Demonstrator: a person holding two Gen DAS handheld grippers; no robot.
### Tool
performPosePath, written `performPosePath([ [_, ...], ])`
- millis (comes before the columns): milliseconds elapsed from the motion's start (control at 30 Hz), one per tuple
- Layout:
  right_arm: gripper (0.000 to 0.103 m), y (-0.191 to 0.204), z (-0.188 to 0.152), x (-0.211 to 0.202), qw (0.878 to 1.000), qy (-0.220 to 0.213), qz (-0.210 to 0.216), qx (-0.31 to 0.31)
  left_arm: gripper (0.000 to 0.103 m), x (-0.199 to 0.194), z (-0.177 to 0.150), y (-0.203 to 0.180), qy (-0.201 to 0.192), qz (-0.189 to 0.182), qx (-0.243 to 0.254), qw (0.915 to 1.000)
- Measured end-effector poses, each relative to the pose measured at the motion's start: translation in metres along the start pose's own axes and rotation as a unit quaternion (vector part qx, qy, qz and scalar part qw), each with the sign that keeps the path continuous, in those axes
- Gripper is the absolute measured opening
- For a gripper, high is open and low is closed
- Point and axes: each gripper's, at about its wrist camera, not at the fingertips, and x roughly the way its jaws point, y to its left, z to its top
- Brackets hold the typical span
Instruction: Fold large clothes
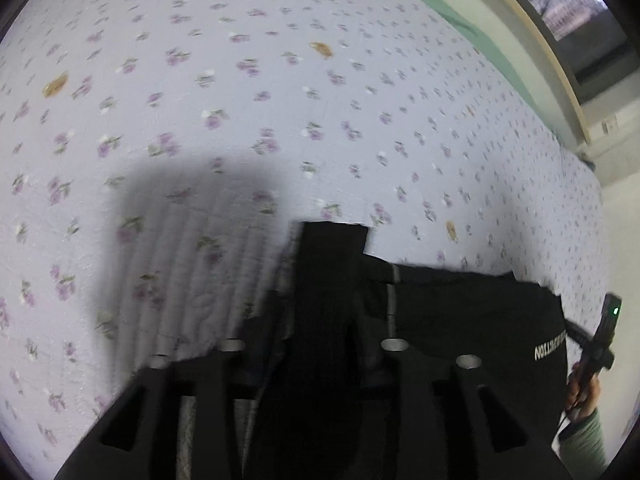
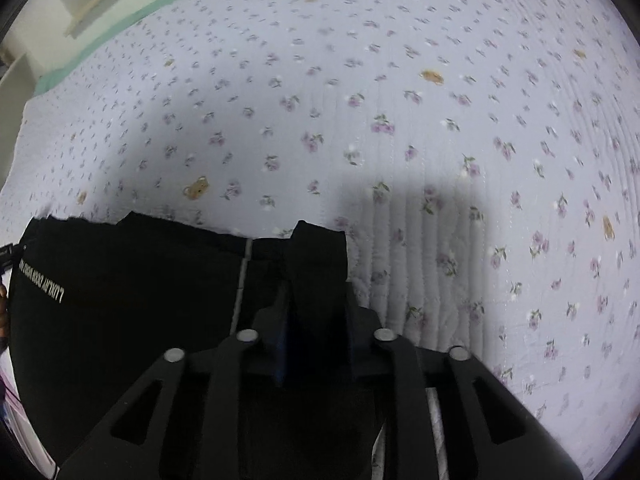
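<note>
A large black garment (image 1: 472, 312) with white lettering hangs stretched between my two grippers above a bed. My left gripper (image 1: 332, 264) is shut on one top corner of it, the cloth pinched between the jaws. My right gripper (image 2: 318, 264) is shut on the other top corner; the garment (image 2: 132, 280) spreads to the left in the right wrist view, with a pale seam line down it. The right gripper and its hand also show at the right edge of the left wrist view (image 1: 600, 344). The garment's lower part is hidden below the grippers.
The bed is covered by a pale quilt (image 1: 280, 100) with small purple flowers and bear prints; it also fills the right wrist view (image 2: 440, 120). A green sheet edge (image 1: 440, 4) and a wooden frame (image 1: 532, 28) lie at the far side.
</note>
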Motion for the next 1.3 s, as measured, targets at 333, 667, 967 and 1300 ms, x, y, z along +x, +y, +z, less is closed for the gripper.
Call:
performPosePath([
  [333,0.066,0.014,-0.029,-0.127,0.995,-0.091,0.039,0.021,0.053,-0.115,-0.019,-0.023,-0.05,0.008,0.042,0.9978],
  [667,0.079,0.142,-0.121,-0.122,0.993,-0.053,0.058,-0.091,0.059,-0.105,-0.138,-0.132,-0.003,-0.072,0.147,0.9866],
  [967,0.064,0.16,-0.151,-0.056,0.993,-0.028,-0.012,-0.116,0.059,-0.016,-0.199,-0.158,0.033,-0.024,0.185,0.9819],
  [1300,0.068,0.137,-0.122,-0.066,0.996,0.001,0.037,-0.08,0.06,-0.028,-0.185,-0.16,0.053,-0.041,0.166,0.9839],
])
